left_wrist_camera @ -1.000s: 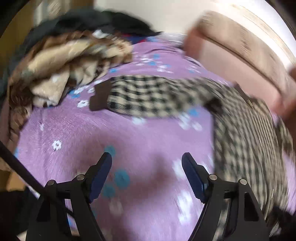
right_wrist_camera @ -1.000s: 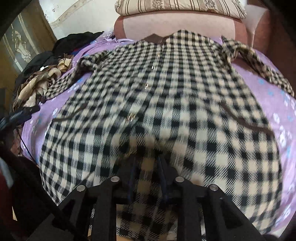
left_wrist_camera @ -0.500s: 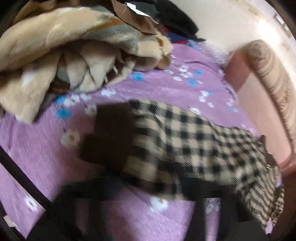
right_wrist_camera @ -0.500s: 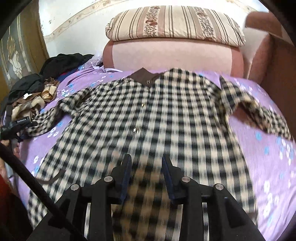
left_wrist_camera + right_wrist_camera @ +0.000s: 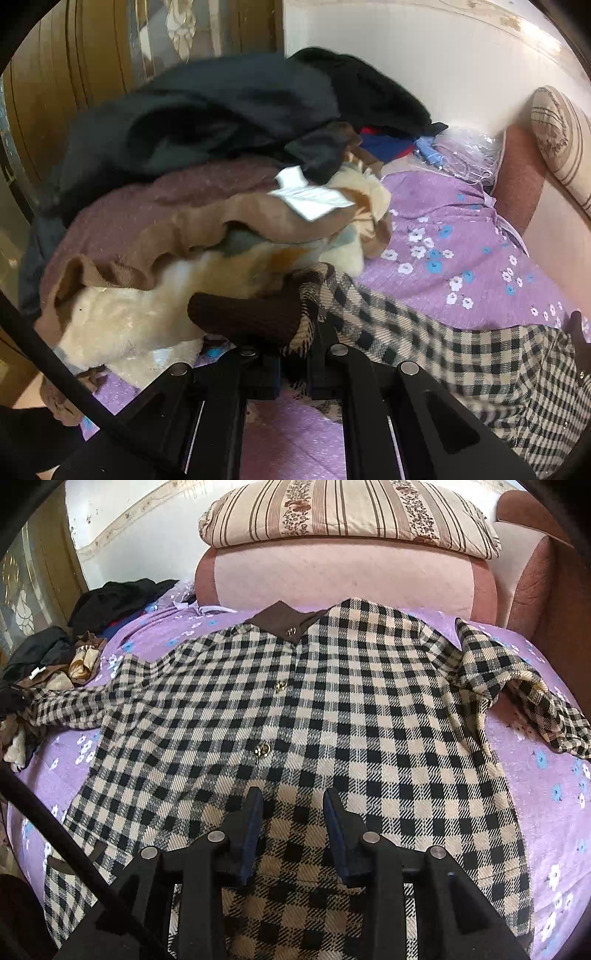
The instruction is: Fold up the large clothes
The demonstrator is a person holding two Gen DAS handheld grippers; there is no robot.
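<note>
In the left wrist view, our left gripper (image 5: 295, 354) has its jaws clamped tight on the brown cuff (image 5: 247, 317) of one sleeve (image 5: 406, 332), low at centre; the sleeve's long axis runs off to the lower right. One heap of other clothes (image 5: 192, 192) fills the upper left.

In the right wrist view, one checked coat (image 5: 314, 709) lies flat on the bed (image 5: 535, 794), collar toward the top. Our right gripper (image 5: 291, 812) hovers half open over its lower middle, gripping nothing. We count two sleeves, three visible buttons.

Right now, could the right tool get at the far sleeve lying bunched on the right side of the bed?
Probably yes: the right tool is open over the checked coat, and nothing lies between it and that sleeve.
</note>
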